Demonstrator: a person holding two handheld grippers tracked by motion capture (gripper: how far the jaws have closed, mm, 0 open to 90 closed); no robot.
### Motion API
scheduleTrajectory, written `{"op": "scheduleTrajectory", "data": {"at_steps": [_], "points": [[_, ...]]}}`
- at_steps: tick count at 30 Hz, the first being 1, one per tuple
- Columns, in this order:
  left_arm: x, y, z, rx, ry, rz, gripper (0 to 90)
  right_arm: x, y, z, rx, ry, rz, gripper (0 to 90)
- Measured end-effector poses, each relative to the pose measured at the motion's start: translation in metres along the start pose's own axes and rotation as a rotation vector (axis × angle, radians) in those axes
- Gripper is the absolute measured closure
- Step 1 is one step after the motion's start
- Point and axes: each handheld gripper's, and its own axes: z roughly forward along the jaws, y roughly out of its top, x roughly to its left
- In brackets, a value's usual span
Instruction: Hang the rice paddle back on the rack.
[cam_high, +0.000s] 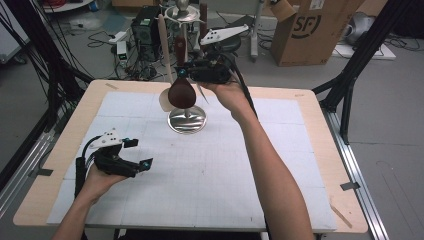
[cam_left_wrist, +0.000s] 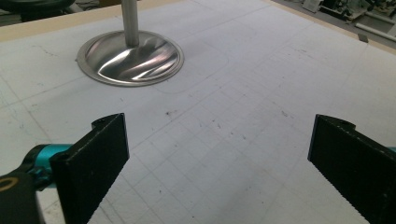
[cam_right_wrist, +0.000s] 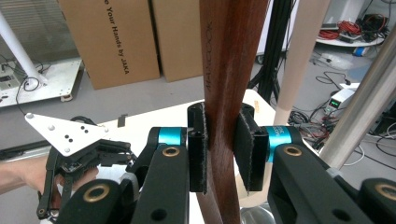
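Note:
A dark brown wooden spoon (cam_high: 181, 90) hangs at a metal utensil stand (cam_high: 187, 120) near the table's far middle. My right gripper (cam_high: 183, 71) is shut on the spoon's handle (cam_right_wrist: 224, 93), held between both pads. A pale wooden utensil (cam_high: 163, 45) hangs on the same stand, its handle (cam_right_wrist: 299, 60) just behind the spoon. My left gripper (cam_high: 138, 153) rests low over the white mat at the near left, open, with nothing between its fingers (cam_left_wrist: 93, 163). The stand's round base (cam_left_wrist: 130, 58) lies ahead of it.
The white gridded mat (cam_high: 210, 165) covers most of the wooden table (cam_high: 320, 115). Cardboard boxes (cam_high: 312, 30), cables and equipment stand on the floor beyond the far edge. Black frame legs (cam_high: 350, 85) rise at the right.

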Motion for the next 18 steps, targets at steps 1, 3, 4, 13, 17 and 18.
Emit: {"op": "scheduleTrajectory", "data": {"at_steps": [1, 3, 4, 13, 17, 18], "points": [[0.0, -0.0001, -0.0001, 0.001, 0.0, -0.001, 5.7, -0.0004, 0.0005, -0.0002, 0.001, -0.003, 0.004, 76.3], [0.0002, -0.0001, -0.0001, 0.001, 0.001, -0.002, 5.8, -0.0017, 0.0017, -0.0004, -0.001, -0.005, 0.006, 76.3], [0.0001, -0.0001, -0.0001, 0.0, 0.0, -0.004, 5.8, -0.0024, 0.0022, -0.0006, -0.001, -0.008, 0.004, 76.3], [0.0002, -0.0001, -0.0002, -0.001, -0.002, -0.004, 5.8, -0.0084, 0.0085, -0.0013, 0.0, -0.022, 0.011, 76.3], [0.0007, -0.0001, -0.0004, -0.003, -0.002, -0.004, 5.8, -0.009, 0.0092, 0.0011, 0.001, -0.019, 0.012, 76.3], [0.0007, -0.0001, -0.0003, -0.003, -0.003, -0.004, 5.8, -0.0088, 0.0094, 0.0019, 0.001, -0.018, 0.01, 76.3]]}}
